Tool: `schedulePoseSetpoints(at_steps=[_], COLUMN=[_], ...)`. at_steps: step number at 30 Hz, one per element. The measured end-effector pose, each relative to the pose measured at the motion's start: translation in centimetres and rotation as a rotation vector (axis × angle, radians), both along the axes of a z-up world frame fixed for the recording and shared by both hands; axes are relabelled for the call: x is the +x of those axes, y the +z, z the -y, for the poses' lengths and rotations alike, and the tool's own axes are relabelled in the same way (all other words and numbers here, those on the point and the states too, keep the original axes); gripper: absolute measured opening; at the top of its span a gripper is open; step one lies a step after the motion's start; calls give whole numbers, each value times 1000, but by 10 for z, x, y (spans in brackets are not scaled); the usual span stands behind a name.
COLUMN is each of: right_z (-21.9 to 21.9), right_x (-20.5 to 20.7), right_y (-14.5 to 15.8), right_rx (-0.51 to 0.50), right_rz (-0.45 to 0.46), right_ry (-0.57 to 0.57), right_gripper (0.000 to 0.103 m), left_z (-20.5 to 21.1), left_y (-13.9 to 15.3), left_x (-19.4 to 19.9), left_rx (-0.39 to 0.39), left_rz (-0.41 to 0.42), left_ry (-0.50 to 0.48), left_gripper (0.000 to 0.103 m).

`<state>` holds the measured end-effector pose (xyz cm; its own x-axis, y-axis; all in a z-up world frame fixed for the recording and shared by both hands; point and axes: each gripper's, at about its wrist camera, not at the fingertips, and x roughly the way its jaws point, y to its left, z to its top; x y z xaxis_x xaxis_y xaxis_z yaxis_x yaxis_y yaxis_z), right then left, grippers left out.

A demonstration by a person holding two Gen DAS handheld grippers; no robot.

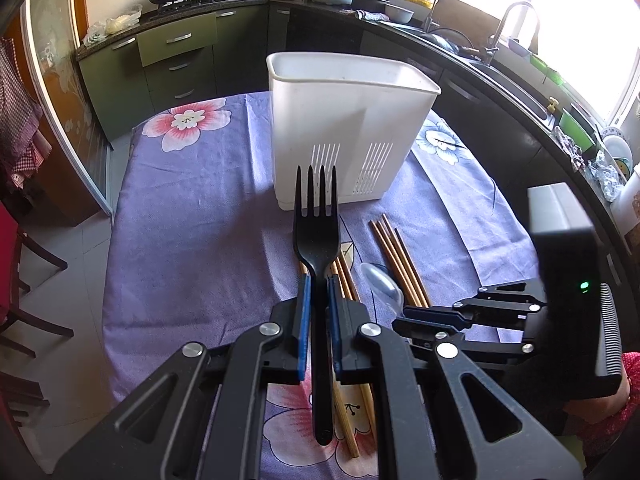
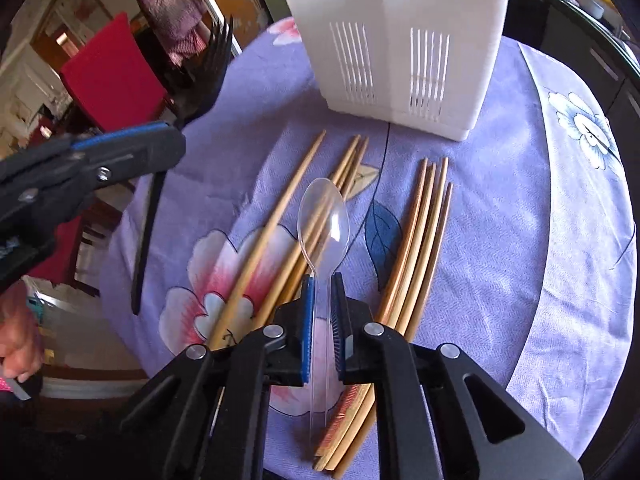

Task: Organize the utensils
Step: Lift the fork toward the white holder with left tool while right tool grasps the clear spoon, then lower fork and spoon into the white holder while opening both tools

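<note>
My left gripper [image 1: 319, 280] is shut on a black plastic fork [image 1: 316, 236], tines pointing up toward the white slotted utensil holder [image 1: 344, 120]. The same fork [image 2: 208, 68] shows at the left of the right wrist view, held clear of the cloth. My right gripper [image 2: 322, 278] is shut on the handle of a clear plastic spoon [image 2: 324, 216], bowl forward, over the chopsticks. Several wooden chopsticks [image 2: 416, 248] lie in two bundles on the purple flowered tablecloth [image 2: 520, 240], in front of the holder [image 2: 400, 40]. The right gripper [image 1: 404, 320] appears low right in the left wrist view.
A red chair [image 2: 108, 76] stands past the table's left edge. Kitchen cabinets [image 1: 176, 56] and a counter with a sink [image 1: 500, 64] run behind and to the right of the table. A hand [image 2: 20, 344] grips the left tool.
</note>
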<state>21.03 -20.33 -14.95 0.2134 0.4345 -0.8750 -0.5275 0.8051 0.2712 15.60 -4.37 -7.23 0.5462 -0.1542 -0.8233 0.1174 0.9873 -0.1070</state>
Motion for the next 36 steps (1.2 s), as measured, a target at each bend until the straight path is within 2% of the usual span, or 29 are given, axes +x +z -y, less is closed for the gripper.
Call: schedulePoseSetpoints(at_steps=[4,8,14,18,21,24,28,33,36], right_z=[18,36,65,81,90,95,94,95,91], right_x=[1,5,20,29,38,37,48,63,69], right_y=[33,61,96,114,120,127,143,172,193], right_rx=[155,245,337,383,400,425,429,470,475], right_rz=[72,157,255,286,308,321,380,445,527], right_ry=[-43,-84,-145,-162,-182,-190,-210,-236,-261], right_gripper=[9,9,9,9,9,9,9,10,9], left_z=[-4,-4,5,12,18,25,30,24,25], left_y=[22,57,120,139,134,119,91,61,48], left_x=[2,12,41,67,87,108,128,137,135], left_rx=[-33,-66,-109,-113,-95,-73,-16,7,16], left_rz=[57,146,364,520,605,632,622,574,550], left_ry=[6,9,7,31,46,52,59,47,21], left_gripper=[9,9,9,9,9,9,9,9,9])
